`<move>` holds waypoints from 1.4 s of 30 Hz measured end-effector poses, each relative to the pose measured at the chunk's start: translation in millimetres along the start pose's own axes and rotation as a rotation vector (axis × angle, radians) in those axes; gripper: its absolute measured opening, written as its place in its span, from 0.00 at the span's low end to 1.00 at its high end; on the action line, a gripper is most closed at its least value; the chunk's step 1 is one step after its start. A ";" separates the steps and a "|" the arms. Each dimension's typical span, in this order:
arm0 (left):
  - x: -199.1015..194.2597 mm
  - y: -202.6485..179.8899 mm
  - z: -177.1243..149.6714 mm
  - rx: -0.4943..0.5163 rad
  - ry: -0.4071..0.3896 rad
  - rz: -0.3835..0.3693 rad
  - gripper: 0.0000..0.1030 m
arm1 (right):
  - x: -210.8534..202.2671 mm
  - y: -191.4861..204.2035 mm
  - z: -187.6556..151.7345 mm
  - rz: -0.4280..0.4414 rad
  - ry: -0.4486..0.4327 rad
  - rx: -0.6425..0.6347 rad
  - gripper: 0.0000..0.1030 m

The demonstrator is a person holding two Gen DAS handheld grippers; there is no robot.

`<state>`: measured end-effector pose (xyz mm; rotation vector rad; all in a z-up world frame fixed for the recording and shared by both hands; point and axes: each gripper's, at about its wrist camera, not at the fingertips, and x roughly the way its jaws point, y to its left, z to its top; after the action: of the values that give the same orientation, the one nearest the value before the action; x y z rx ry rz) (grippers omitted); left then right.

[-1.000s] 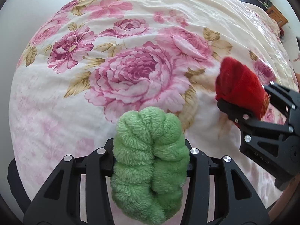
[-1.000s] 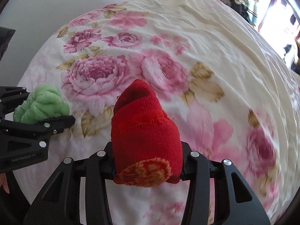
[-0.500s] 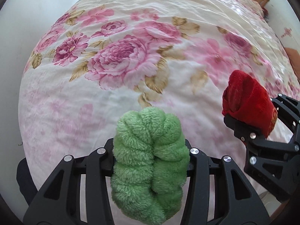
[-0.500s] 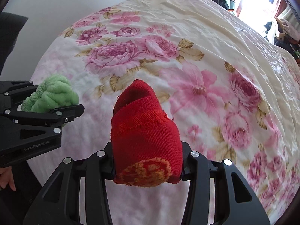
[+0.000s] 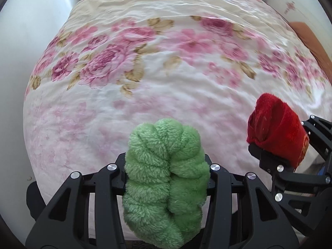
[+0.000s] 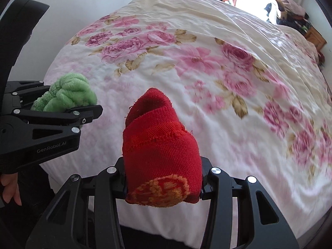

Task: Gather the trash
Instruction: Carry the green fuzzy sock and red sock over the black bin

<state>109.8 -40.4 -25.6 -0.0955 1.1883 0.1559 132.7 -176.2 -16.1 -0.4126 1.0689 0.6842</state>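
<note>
A fluffy green rolled cloth is clamped between the fingers of my left gripper, held above the near edge of the bed. A red knitted sock bundle with an orange patch sits squeezed in my right gripper. In the left wrist view the red sock bundle and the right gripper appear at the right. The right wrist view shows the green cloth and left gripper at the left. Both bundles hang clear of the bedspread.
A bed with a cream and pink rose-print cover fills both views. A white wall stands at the left. Piled clothes and a wooden cabinet lie beyond the far side. A person's fingers show at lower left.
Both grippers have drawn back and up from the bed with their bundles still held, and both have rolled. More of the bed and its near edge now show.
</note>
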 end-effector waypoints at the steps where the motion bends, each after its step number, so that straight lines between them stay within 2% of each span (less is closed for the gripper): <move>1: -2.1 -4.9 -3.4 0.017 0.001 -0.006 0.43 | -4.2 -0.3 -7.4 -0.002 -0.003 0.017 0.41; 13: -29.6 -66.7 -37.5 0.203 -0.040 -0.058 0.43 | -55.8 -17.0 -93.6 -0.054 -0.065 0.250 0.41; 24: -44.2 -149.9 -74.4 0.426 -0.050 -0.130 0.43 | -108.4 -41.2 -183.8 -0.166 -0.108 0.456 0.41; 28: -48.8 -189.2 -93.7 0.524 0.005 -0.246 0.43 | -136.8 -54.1 -225.8 -0.242 -0.133 0.551 0.41; 31: -53.7 -222.9 -112.6 0.609 -0.001 -0.292 0.43 | -157.9 -64.5 -259.2 -0.296 -0.144 0.629 0.41; 36: -53.0 -279.9 -146.7 0.741 0.051 -0.390 0.43 | -182.8 -76.3 -312.4 -0.380 -0.131 0.736 0.42; 42: -23.5 -341.9 -190.5 0.854 0.146 -0.481 0.44 | -188.6 -90.2 -360.6 -0.422 -0.113 0.843 0.42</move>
<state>-14.6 -408.7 -77.2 0.3627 1.2575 -0.7905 -100.2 -521.7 -4.6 0.1362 1.0209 -0.1428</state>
